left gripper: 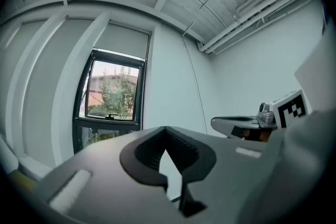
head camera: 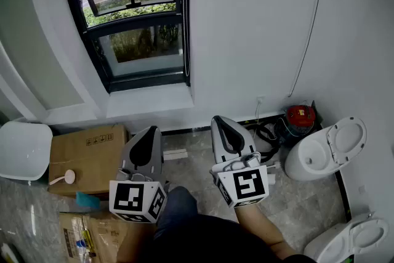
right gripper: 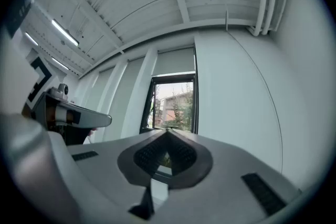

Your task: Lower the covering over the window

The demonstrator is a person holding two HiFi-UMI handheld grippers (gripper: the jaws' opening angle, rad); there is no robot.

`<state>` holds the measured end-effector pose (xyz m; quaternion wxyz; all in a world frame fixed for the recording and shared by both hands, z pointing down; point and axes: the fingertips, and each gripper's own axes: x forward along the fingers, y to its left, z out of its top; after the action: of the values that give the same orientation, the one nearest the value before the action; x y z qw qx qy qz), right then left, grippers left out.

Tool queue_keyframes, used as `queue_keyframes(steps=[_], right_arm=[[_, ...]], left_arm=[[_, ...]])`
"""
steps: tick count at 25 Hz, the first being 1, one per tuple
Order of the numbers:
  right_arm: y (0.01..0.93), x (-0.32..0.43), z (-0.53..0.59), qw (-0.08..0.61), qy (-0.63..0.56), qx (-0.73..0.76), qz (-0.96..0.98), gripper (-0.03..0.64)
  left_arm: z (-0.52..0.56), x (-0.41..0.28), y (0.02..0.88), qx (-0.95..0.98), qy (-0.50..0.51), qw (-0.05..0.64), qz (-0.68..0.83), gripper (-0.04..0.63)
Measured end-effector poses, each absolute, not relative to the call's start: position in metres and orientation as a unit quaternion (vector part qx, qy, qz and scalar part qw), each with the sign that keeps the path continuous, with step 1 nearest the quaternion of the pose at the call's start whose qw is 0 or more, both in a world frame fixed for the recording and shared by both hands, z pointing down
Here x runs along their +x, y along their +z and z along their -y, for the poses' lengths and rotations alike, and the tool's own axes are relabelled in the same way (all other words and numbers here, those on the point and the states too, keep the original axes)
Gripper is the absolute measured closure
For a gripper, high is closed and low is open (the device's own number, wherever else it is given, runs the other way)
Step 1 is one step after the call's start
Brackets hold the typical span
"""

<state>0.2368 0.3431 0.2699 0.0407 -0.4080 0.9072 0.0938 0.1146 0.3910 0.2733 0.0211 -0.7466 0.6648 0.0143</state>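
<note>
Blind (left gripper: 123, 39) rolled up at top of window (head camera: 132, 15) | cardboard box (head camera: 89, 157) closed, on tiled floor (head camera: 197, 169) below window | left gripper (head camera: 151, 132), right gripper (head camera: 221, 122): jaws together, empty

The window (head camera: 132, 15) sits in the far wall, and the blind (left gripper: 123, 39) hangs over its top part. Below the window and to its left, a cardboard box (head camera: 89, 157) lies on the floor (head camera: 197, 163). Below the window to its right stands a toilet (head camera: 308, 160). Nearer than the window, side by side, are the left tongs (head camera: 149, 131) and right tongs (head camera: 221, 121).
</note>
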Motion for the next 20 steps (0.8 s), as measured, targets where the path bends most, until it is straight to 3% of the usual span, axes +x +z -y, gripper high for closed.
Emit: queue_keyframes(steps=[8, 20], right_arm=[[0.29, 0.2, -0.276, 0.021, 0.101, -0.41, -0.906, 0.604], [0.276, 0.064, -0.123, 0.011, 0.126, -0.407, -0.905, 0.603]], left_arm=[[-0.326, 0.083, 0.299, -0.761, 0.04, 0.006, -0.648, 0.592], [-0.17, -0.036, 0.295, -0.793, 0.053, 0.0, -0.606, 0.587]])
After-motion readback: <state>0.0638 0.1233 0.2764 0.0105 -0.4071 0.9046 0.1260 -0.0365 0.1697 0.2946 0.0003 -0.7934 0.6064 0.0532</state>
